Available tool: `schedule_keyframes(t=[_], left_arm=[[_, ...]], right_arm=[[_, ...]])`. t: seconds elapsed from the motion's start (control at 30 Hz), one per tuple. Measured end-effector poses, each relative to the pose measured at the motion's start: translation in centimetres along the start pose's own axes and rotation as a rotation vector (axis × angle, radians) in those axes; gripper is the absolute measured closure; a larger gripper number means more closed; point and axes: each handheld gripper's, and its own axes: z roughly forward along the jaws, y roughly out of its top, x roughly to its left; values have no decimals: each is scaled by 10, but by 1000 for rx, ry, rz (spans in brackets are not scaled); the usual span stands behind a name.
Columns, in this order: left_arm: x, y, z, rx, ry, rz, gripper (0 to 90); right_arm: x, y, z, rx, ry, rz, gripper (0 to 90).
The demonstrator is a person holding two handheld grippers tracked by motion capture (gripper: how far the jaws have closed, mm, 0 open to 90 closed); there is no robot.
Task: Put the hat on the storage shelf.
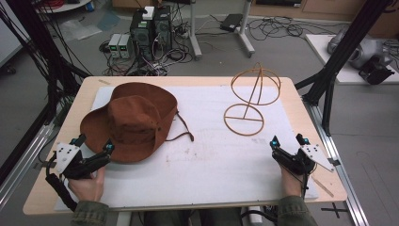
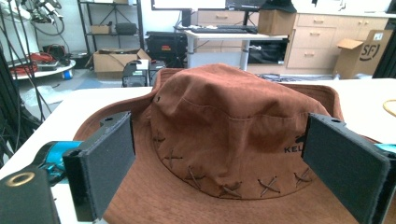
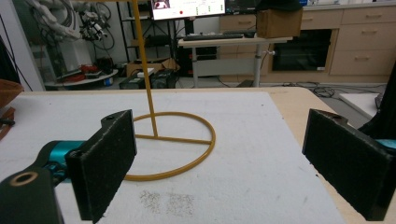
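Hat print partly hidden: in the left gripper view the right-hand jaw cuts off dark lettering on the crown, only "KEL" legible. Top of the wire stand (image 3: 159, 135) runs out of the upper edge of the right gripper view; the dome shows in the high view. Brown hat (image 1: 134, 121), soft woven cloth, wide floppy brim, cross-stitched band, thin chin cord trailing toward frame centre; sits left of centre in the high view. Stand is thin yellow-tan wire: flat ring base with crossbar, slanted post, hoop dome; right of centre, well apart from the hat. Left claw (image 1: 94, 141), lower left, jaws spread wide on either side of the near brim, gripping nothing. Right claw (image 1: 288, 139), lower right, jaws wide apart, empty, near the stand base. Bench (image 1: 301, 106) is pale wood under a white, scuffed mat (image 1: 211, 160). Beyond: grey floor, cable tangles, computer towers (image 1: 150, 28), black frame posts.
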Motion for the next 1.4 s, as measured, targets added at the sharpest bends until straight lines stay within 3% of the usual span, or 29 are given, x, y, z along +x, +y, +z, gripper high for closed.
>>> schedule_keyframes(t=[0.37,0.5,0.6,0.67,0.77,0.8,0.9,1.0,1.13,1.23,1.4], left_arm=[[-1,2,0,-6,-25,15,101],[-1,2,2,3,-56,16,101],[-2,4,5,15,-115,-13,101],[-4,6,6,21,-124,2,101],[-5,11,9,58,-129,43,102],[-4,14,13,111,-138,48,107],[-3,14,16,128,-139,42,107],[-1,13,25,175,-132,38,108],[-1,17,37,242,-108,87,108],[0,25,46,266,-108,76,108],[-4,38,64,360,-112,115,113]], right_arm=[[1,0,0,1,3,0,92],[1,0,0,-2,5,1,92],[2,0,0,-3,7,-2,92],[2,0,1,-3,9,-5,92],[2,0,1,-3,12,-7,92],[2,0,1,-2,14,-7,92],[2,0,0,-7,12,-8,92],[0,0,-1,-1,24,-18,92],[0,0,-2,0,25,-7,92],[-1,0,-1,3,28,-8,92],[2,-1,1,12,39,-18,92]])
